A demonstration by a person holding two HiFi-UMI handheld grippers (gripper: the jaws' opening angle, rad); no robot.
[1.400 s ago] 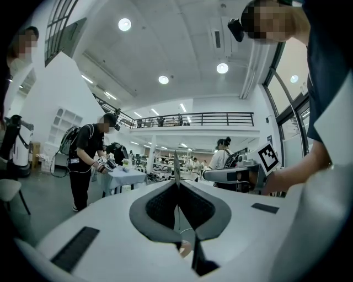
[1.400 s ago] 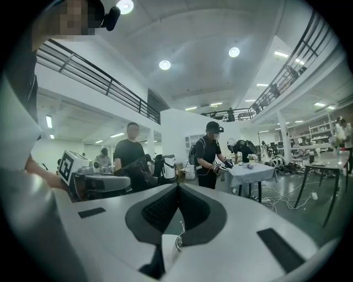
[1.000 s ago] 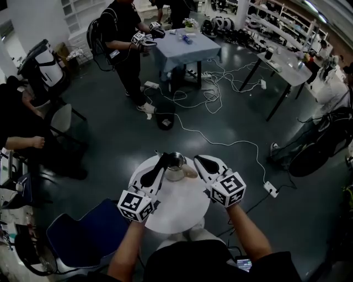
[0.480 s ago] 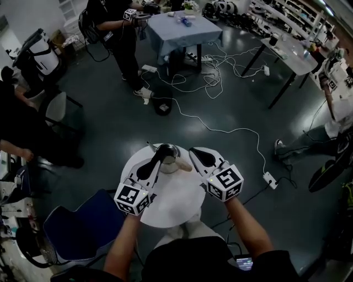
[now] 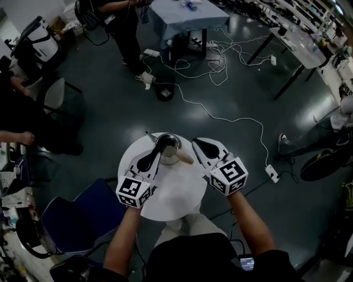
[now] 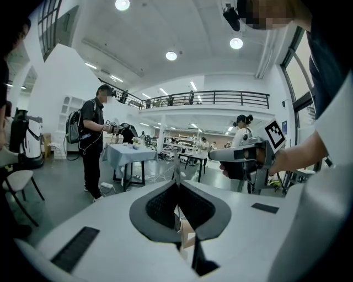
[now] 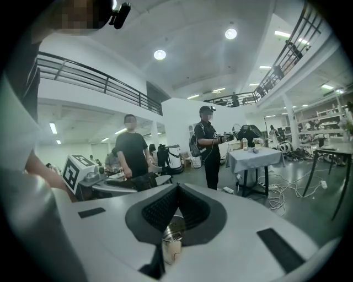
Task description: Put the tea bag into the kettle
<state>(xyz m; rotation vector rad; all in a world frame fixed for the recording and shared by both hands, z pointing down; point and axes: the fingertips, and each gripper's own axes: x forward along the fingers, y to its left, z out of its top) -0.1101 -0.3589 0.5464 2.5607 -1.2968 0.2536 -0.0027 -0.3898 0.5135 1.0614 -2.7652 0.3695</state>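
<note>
A small kettle (image 5: 167, 145) with a shiny metal top and a beige body stands at the far side of a round white table (image 5: 176, 194). My left gripper (image 5: 157, 152) is just left of the kettle, shut on a thin flat sliver, apparently the tea bag (image 6: 176, 174), which sticks out past the tips. In the head view it shows as a thin line (image 5: 149, 135). My right gripper (image 5: 195, 143) hovers to the right of the kettle, shut and holding nothing. The kettle (image 7: 172, 240) shows low behind the right gripper (image 7: 176, 190) in its own view.
A blue chair (image 5: 77, 220) stands left of the table. White cables (image 5: 220, 118) run across the dark floor beyond. A person (image 5: 118, 22) stands by a cloth-covered table (image 5: 182, 16) far off. More people sit at the left edge.
The head view has shifted, so the table sits higher in the frame. Both grippers keep about the same places beside the kettle, still shut.
</note>
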